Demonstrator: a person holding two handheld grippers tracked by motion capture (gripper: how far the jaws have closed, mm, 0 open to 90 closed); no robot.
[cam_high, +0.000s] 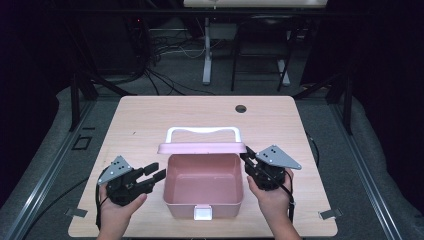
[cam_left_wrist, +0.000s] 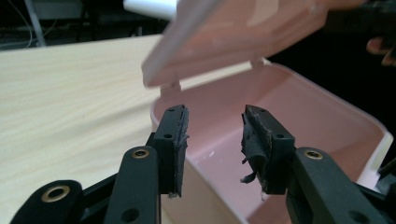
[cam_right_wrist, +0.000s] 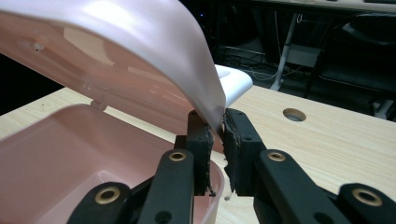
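While right tool (cam_right_wrist: 215, 140) pinches raised lid (cam_right_wrist: 140, 56), left tool (cam_left_wrist: 212, 140) gapes beside pink box (cam_high: 203, 186).

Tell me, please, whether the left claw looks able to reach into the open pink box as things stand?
Probably yes. The left claw is open beside the pink box's left wall, and the lid is raised, its edge pinched by the right claw. Nothing lies inside the box or between it and the claw.
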